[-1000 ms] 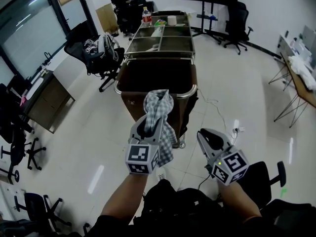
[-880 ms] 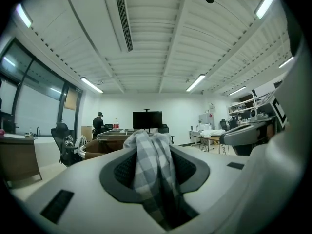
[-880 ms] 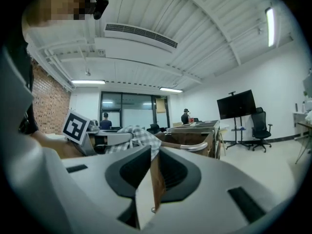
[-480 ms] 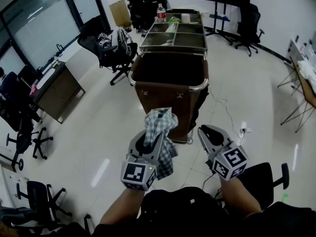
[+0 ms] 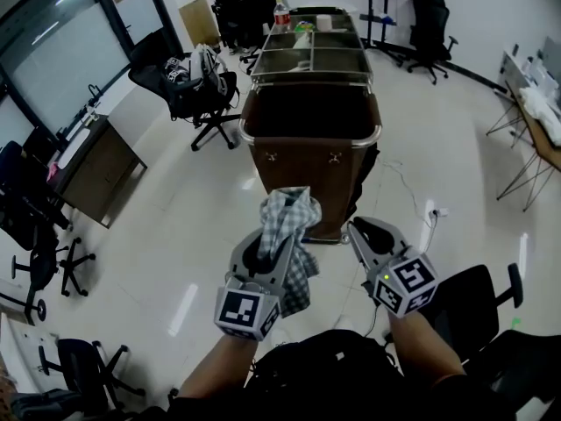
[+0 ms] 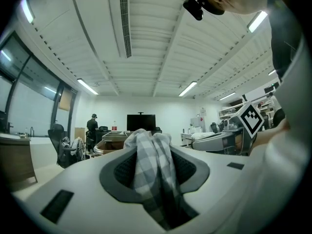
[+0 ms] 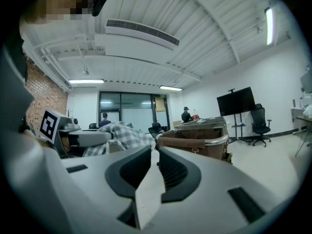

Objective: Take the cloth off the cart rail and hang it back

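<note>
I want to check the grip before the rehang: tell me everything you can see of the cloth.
The cloth is a soft grey-and-white checked fabric, bunched and crumpled. The left gripper is shut on it: a gathered tuft sticks out past the jaws, the rest hangs loose below. It is held in the air short of the cart, touching only the gripper.
</note>
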A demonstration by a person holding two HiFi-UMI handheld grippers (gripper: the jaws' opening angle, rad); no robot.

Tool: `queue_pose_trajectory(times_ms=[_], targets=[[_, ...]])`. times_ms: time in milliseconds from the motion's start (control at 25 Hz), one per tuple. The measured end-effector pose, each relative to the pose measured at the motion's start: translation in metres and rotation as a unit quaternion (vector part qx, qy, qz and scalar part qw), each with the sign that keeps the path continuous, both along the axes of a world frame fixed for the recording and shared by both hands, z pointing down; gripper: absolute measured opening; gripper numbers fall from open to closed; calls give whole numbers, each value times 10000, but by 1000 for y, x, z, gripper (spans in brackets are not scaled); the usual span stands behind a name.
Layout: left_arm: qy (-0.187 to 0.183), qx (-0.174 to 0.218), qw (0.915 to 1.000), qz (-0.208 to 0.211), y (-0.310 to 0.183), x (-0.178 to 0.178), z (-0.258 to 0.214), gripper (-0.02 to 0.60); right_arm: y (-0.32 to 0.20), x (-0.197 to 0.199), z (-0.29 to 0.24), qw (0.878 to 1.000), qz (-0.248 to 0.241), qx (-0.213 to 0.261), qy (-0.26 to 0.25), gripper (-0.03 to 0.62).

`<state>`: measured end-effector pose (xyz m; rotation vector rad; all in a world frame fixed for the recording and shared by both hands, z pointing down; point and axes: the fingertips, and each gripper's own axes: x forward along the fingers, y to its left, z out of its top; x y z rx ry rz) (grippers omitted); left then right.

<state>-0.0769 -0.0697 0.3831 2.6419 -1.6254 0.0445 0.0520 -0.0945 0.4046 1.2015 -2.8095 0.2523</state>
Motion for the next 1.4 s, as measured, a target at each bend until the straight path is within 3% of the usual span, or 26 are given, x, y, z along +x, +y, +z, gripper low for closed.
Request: queue_pose_trajectory(times_ms=[480,840,1400], targets=[[14,67,9978,659,3,-45,7,144,29,-37,3,9967,787,-27,177,71],[229,114,9949,974,9,-53,1,144,46,-49,-11,9937,1089,112,256,71],[186,70,9938,1092,19,-73,2,144,69,-64,-4,9903,1376,85,198,71]])
